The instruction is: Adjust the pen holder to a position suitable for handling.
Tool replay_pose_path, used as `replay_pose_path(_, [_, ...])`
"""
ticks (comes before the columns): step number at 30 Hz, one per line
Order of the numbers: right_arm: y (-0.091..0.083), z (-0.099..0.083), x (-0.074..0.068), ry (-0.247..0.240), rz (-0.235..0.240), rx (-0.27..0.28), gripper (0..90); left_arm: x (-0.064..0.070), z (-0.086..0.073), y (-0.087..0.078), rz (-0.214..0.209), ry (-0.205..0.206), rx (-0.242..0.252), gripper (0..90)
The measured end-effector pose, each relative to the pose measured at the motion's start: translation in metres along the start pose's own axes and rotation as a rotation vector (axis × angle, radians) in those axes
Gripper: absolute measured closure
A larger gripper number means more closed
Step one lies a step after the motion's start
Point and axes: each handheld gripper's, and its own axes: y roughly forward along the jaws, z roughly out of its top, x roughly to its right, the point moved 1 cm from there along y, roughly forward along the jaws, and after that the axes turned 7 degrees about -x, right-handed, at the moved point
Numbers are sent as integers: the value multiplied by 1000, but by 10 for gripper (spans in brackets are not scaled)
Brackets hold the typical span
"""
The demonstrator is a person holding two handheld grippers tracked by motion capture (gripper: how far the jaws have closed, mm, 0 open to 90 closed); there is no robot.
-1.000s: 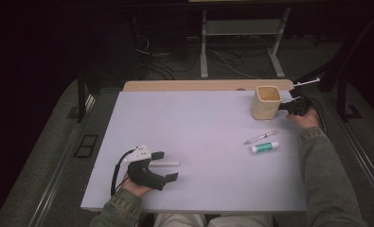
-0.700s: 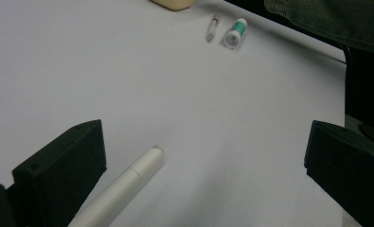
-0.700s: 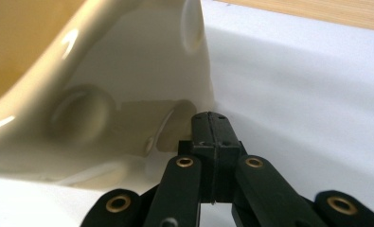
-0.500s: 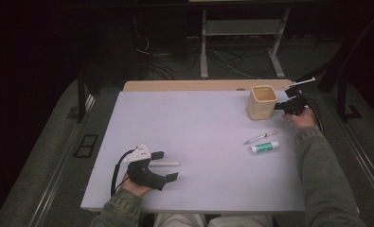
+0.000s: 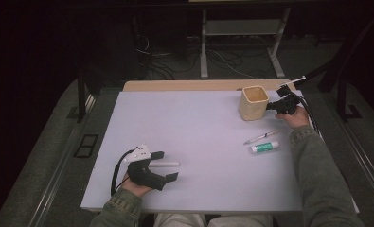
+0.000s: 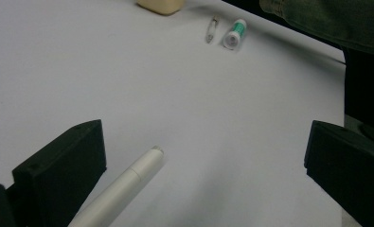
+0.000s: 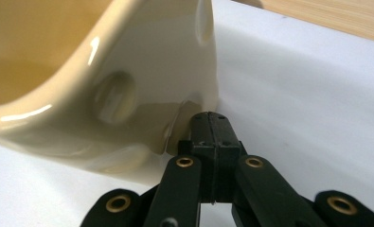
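Right gripper [image 5: 272, 106] at the far right of the white tabletop [image 5: 199, 127], fingers [image 7: 213, 130] clenched flat together with nothing between, tips pressed against the lower side wall of the cream cup [image 5: 253, 102]. Cup upright, dimpled, square-mouthed; inside mostly cut off in the right gripper view, contents impossible to make out. Left gripper [image 5: 163, 165] resting near the front edge, fingers [image 6: 61, 165] released and spread wide, a white pen-like stick [image 5: 164, 164] lying flat between them, nearer one finger, its rear end cut off by the frame. Just in front of the cup, a thin silvery pen [image 5: 261, 137] and a small green-and-white tube [image 5: 264, 147] side by side, label too small to read.
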Motion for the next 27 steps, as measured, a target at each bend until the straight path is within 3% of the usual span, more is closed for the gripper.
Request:
replay_pose_path(9, [5,5,-11,-32,29,-13,897,0,0,0,0,2,0,0])
replay_pose_path(15, [8,8,-17,-19,43,-18,897,1,0,0,1,2,3,0])
replay_pose_path(27, [11,12,-34,-41,61,-45,897,1,0,0,-1,7,3,0])
